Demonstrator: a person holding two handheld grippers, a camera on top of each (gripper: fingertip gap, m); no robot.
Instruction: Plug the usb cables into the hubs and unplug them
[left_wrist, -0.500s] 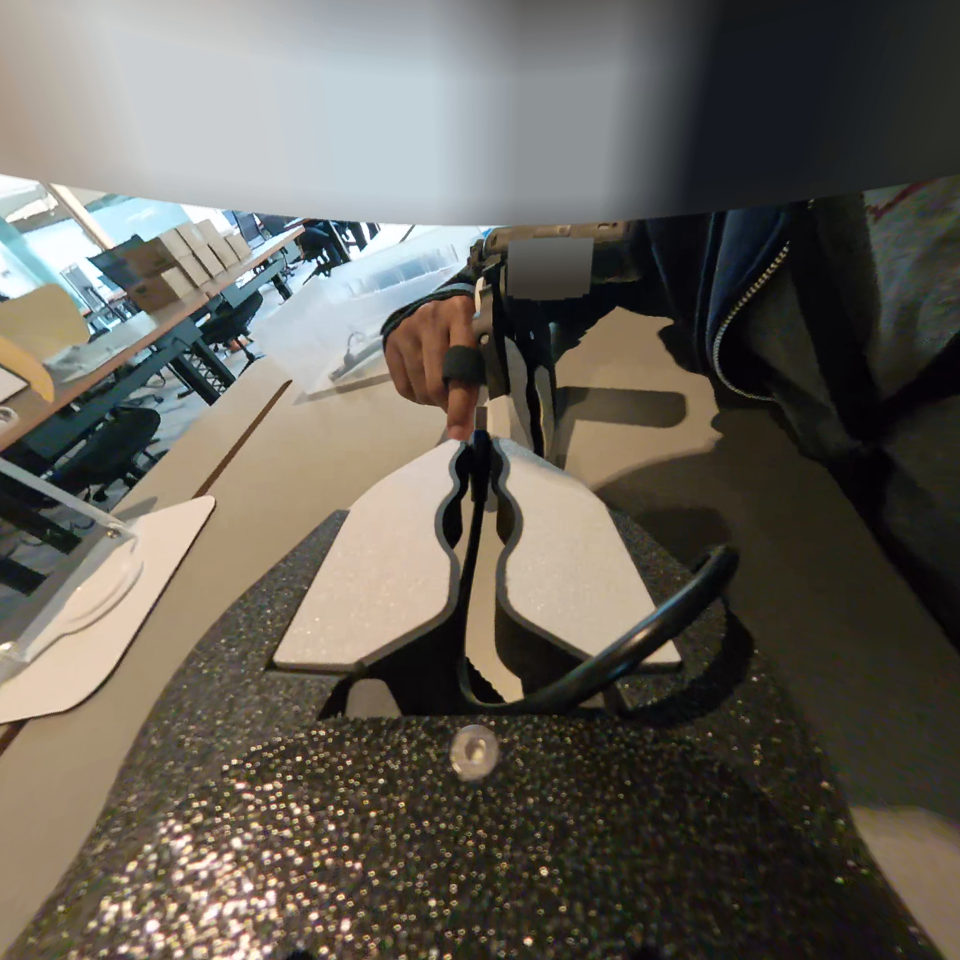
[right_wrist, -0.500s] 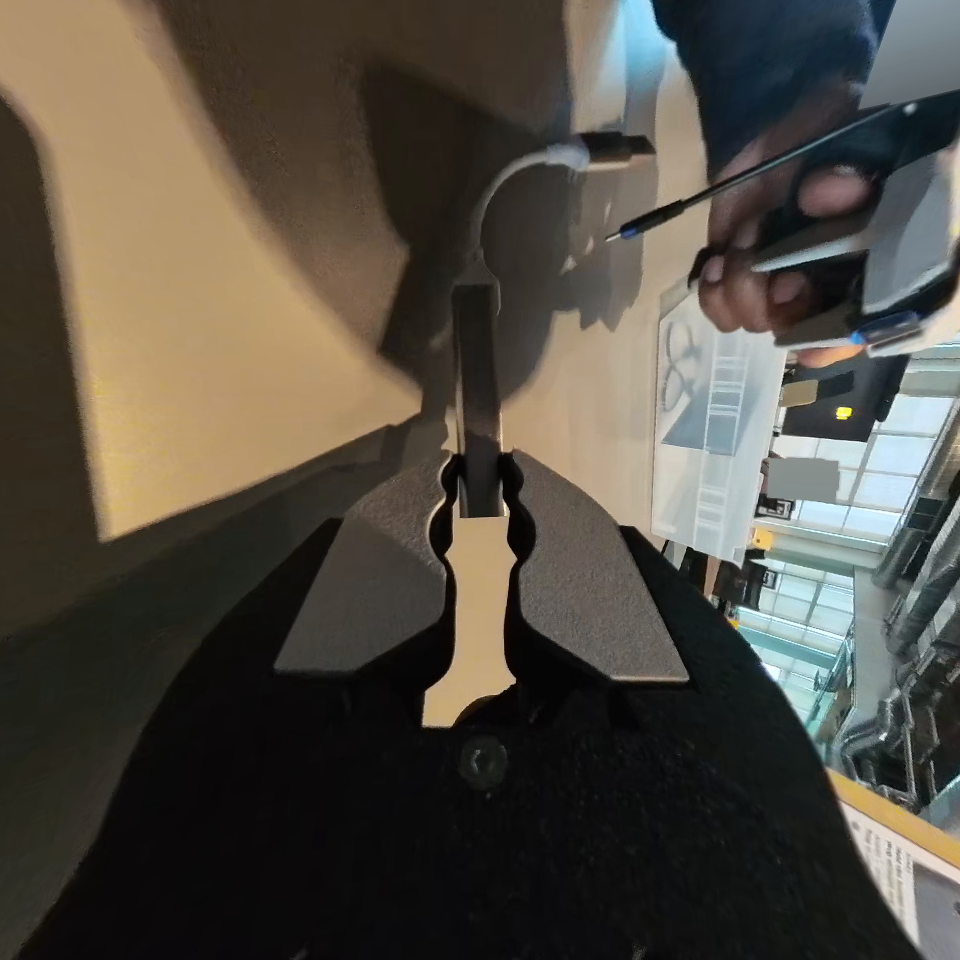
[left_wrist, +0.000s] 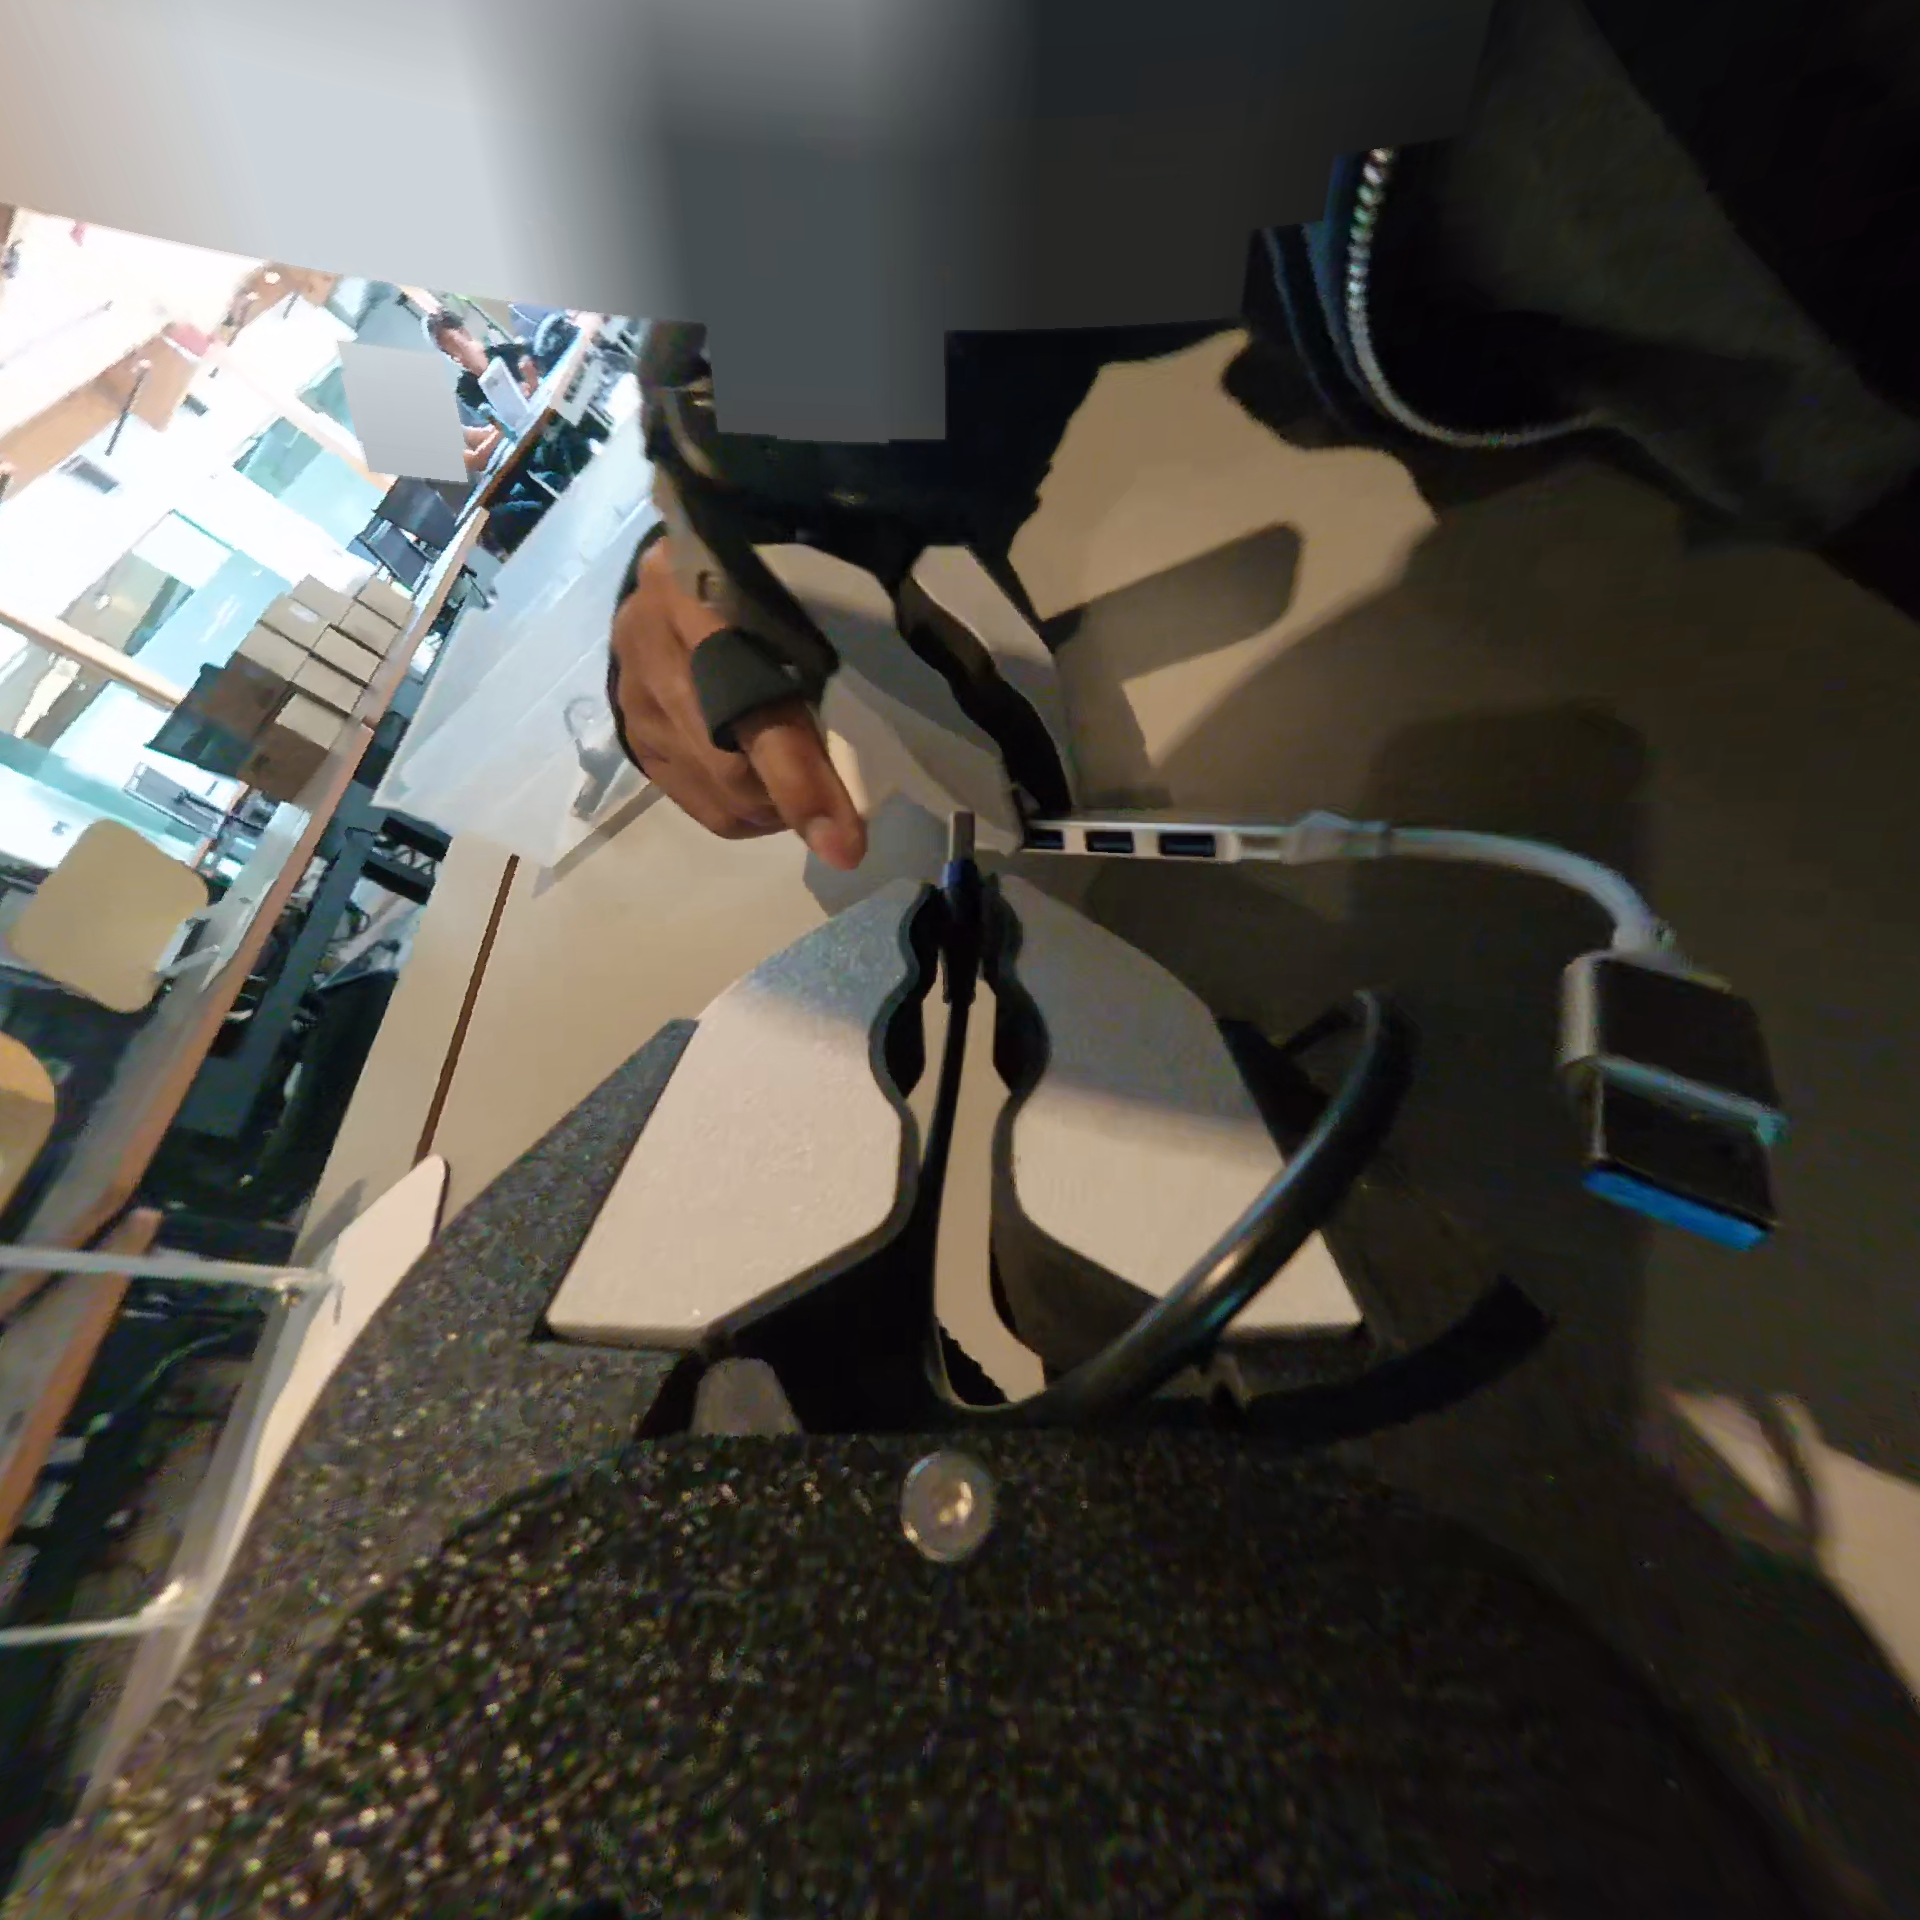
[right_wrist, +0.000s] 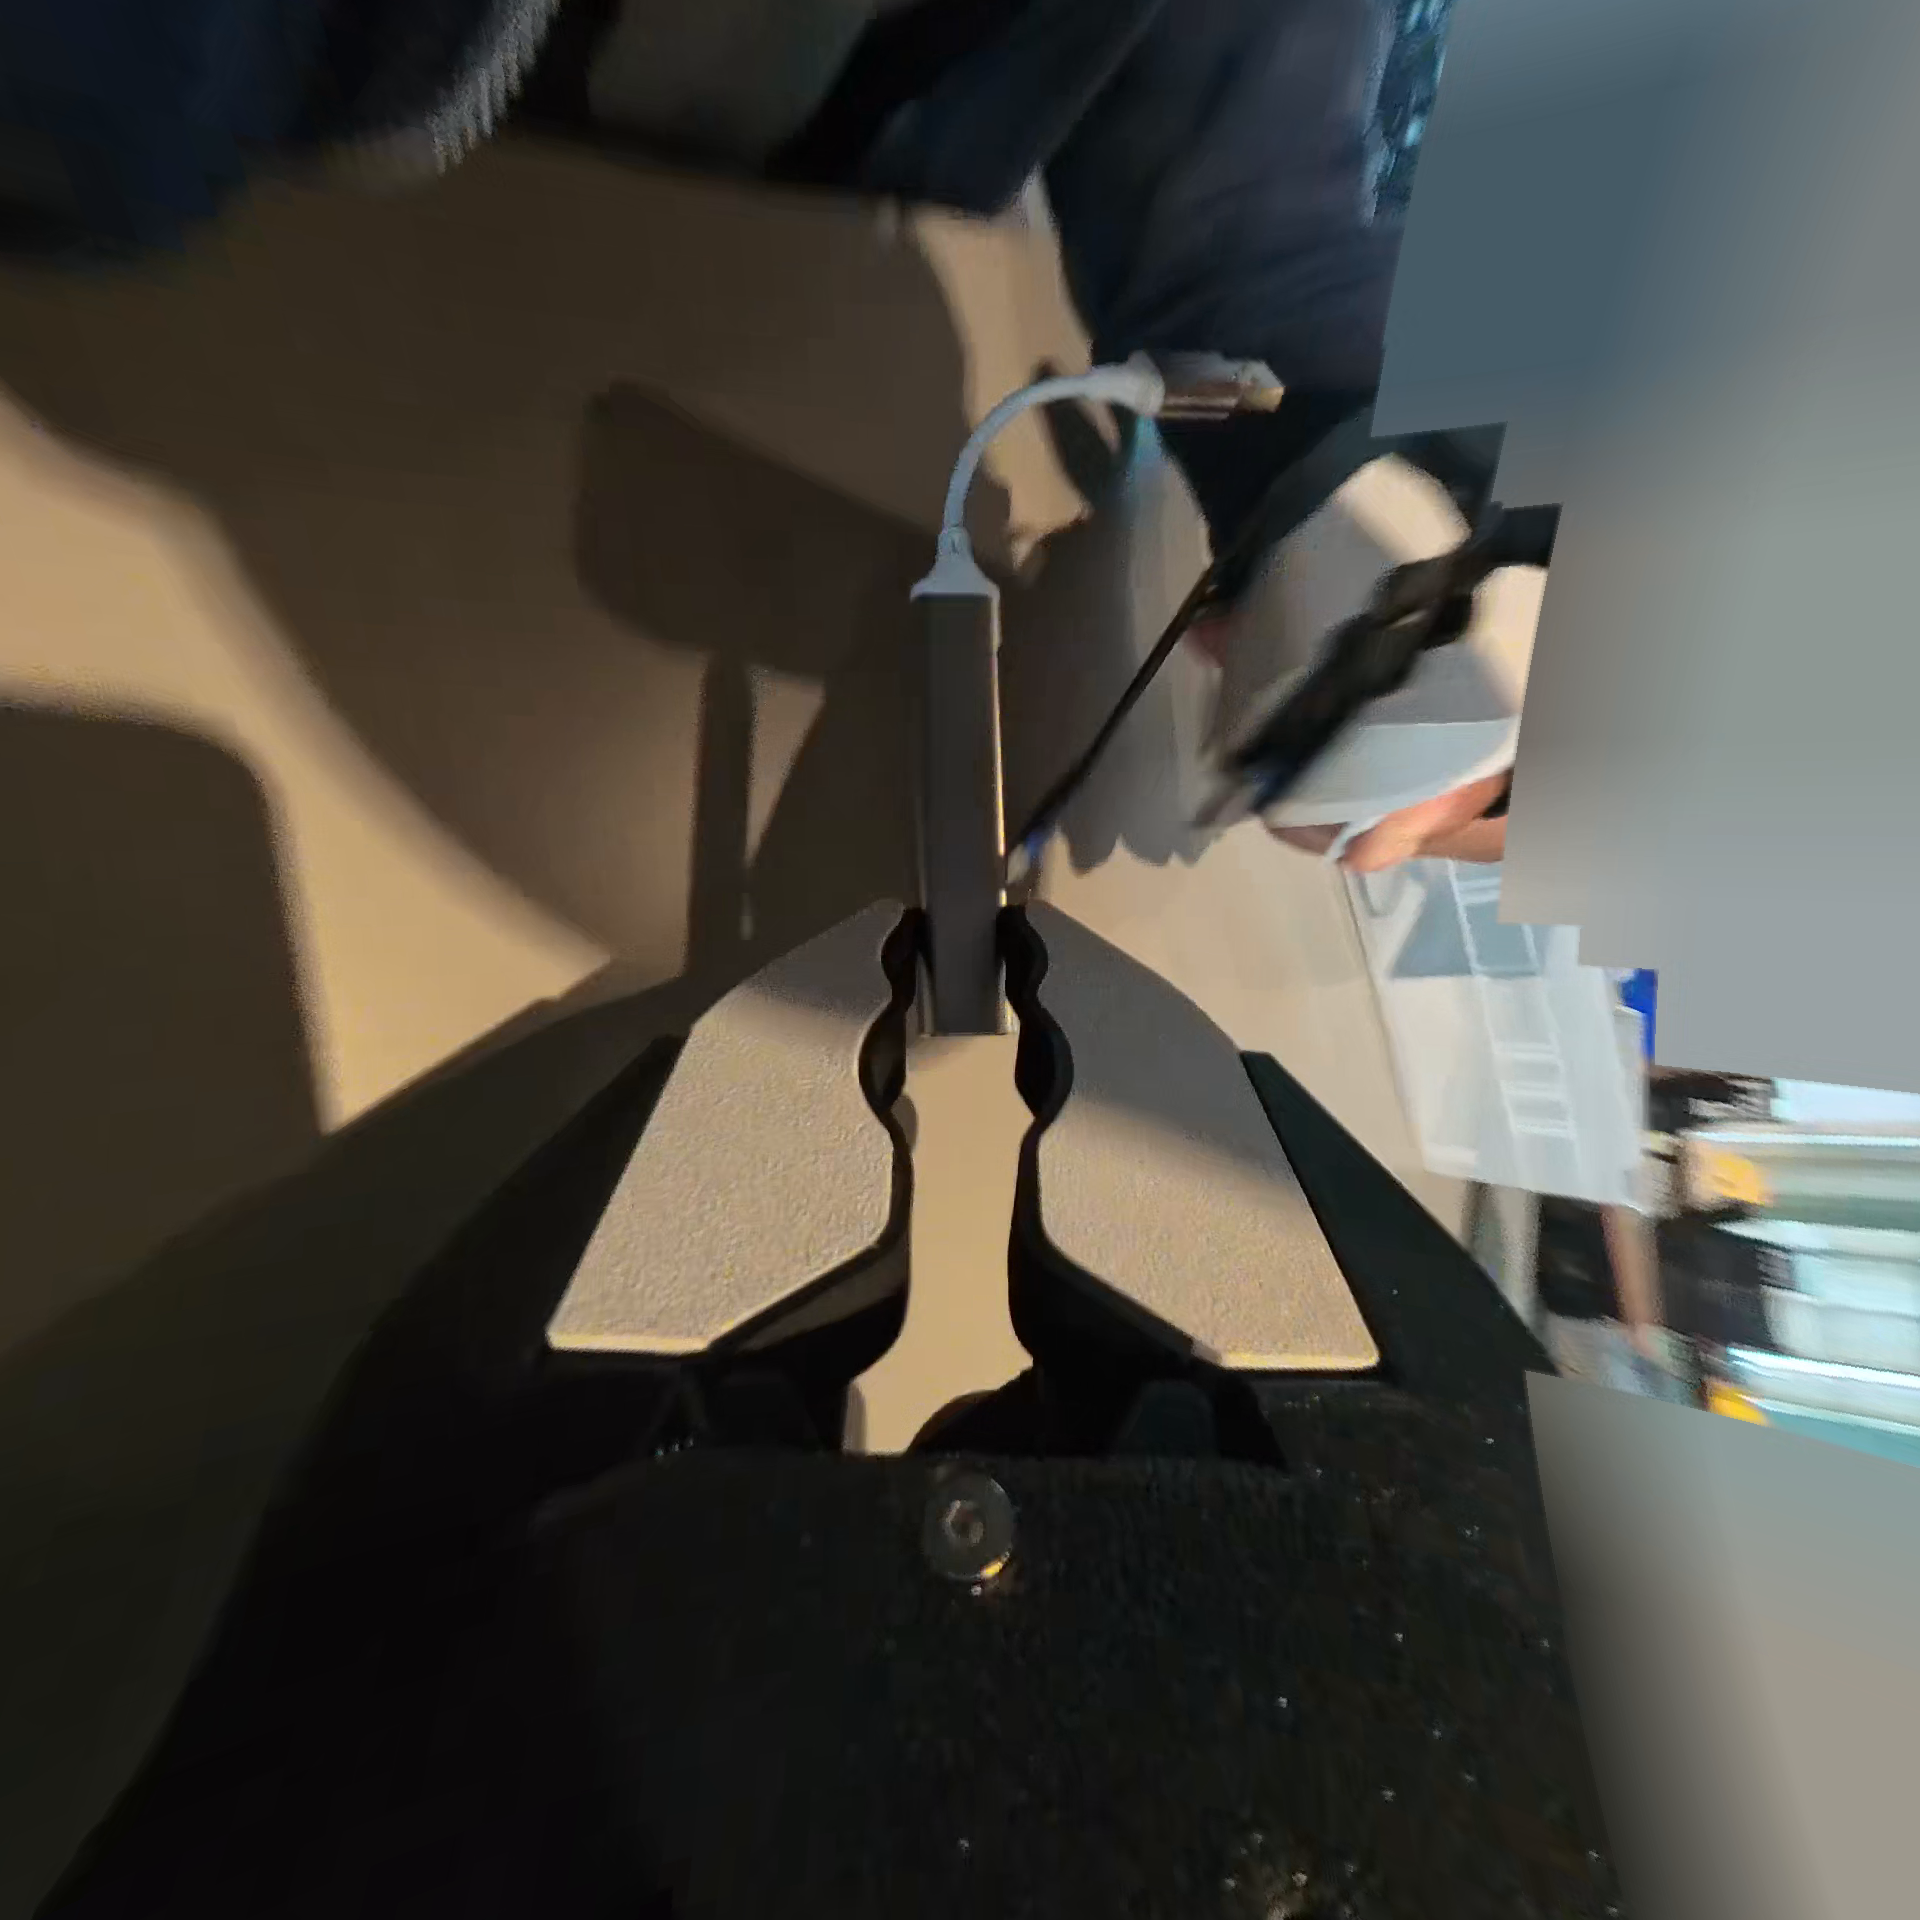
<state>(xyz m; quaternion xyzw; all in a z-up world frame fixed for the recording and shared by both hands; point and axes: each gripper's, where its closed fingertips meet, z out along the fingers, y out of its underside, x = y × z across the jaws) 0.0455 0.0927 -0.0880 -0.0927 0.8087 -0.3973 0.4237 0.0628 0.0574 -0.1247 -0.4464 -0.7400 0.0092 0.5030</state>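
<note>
Gripping cable (left_wrist: 961, 935), left tongs (left_wrist: 961, 904) seemingly tilted.

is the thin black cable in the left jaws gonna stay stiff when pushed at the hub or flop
The thin black cable probably flops: it curls in a loose loop behind the left gripper. Only its short tip sticks out past the shut jaws, so that likely stays steady against the slim silver hub.

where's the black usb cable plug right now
In the left wrist view the black USB cable's metal plug sticks out past the left gripper, just short of the slim silver hub's ports, beside the person's hand.
</note>
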